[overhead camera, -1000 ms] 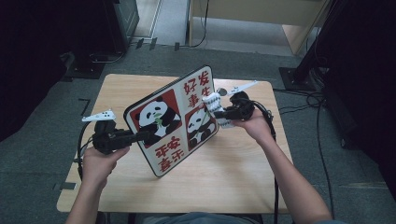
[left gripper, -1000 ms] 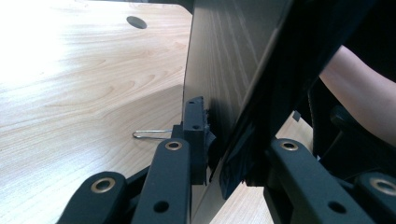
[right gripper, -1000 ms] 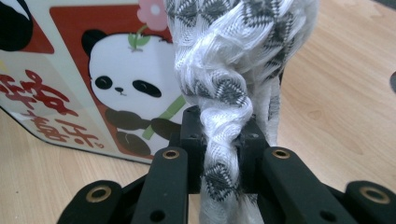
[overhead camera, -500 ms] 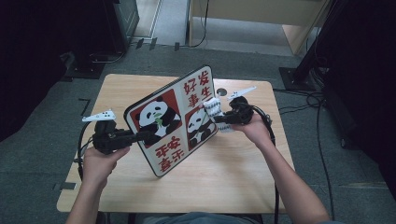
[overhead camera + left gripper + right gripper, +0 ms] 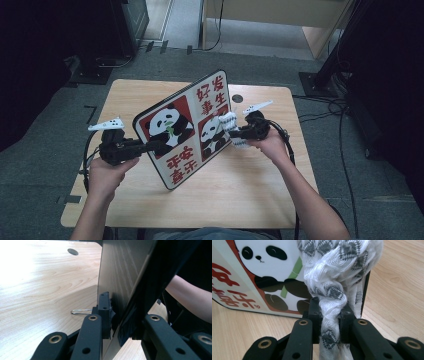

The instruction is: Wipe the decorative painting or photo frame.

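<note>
I hold the panda picture board (image 5: 185, 131) tilted on edge over the middle of the wooden table (image 5: 260, 195), its lower corner near or on the tabletop; I cannot tell whether it touches. My left gripper (image 5: 150, 146) is clamped on the board's left edge: in the left gripper view the jaws pinch the thin panel (image 5: 117, 277) between them, with the board's plain back face toward the camera and a small wire loop (image 5: 80, 312) sticking out beside the left jaw.

My right gripper (image 5: 234, 131) is closed on a bunched white cloth with a grey diamond pattern (image 5: 230, 125), pressed against the board's printed face near its right edge. In the right gripper view the cloth (image 5: 334, 277) is squeezed between the jaws and bulges above them, covering part of a panda and bamboo print (image 5: 269, 270).

A round cable hole (image 5: 237, 98) sits in the table behind the board.
</note>
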